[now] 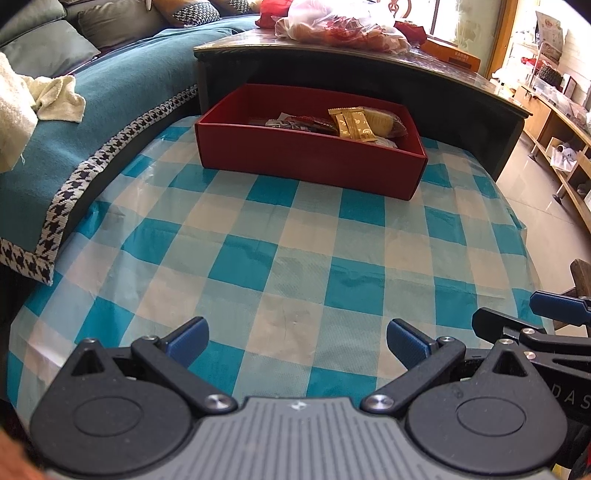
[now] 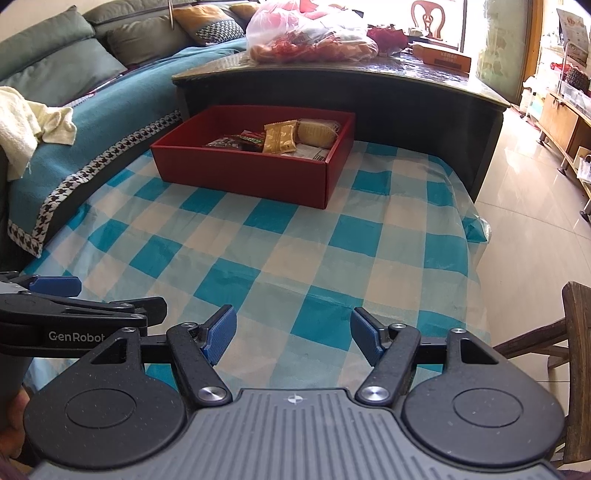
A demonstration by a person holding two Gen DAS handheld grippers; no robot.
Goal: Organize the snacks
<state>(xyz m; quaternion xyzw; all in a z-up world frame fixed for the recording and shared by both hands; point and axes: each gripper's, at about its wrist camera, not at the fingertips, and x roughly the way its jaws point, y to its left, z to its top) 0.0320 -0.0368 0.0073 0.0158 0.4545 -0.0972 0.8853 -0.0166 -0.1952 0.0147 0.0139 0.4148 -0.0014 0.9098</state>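
At the far end of the checked cloth [image 2: 295, 236], the red box [image 2: 251, 173] of snacks [image 2: 280, 138] lies well ahead of both empty, spread grippers, left gripper [image 1: 297, 341] and right gripper [image 2: 293, 332].

A box [image 1: 310, 162] sits on the cloth-covered counter [image 1: 295, 258] in the upper middle of the frame, snack packets [image 1: 352, 123] lying inside it toward its right end. Behind it rises a higher table [image 1: 369, 59] carrying a bag [image 1: 343, 26]. A sofa [image 1: 110, 85] fills the upper left, a towel [image 1: 37, 99] on it.
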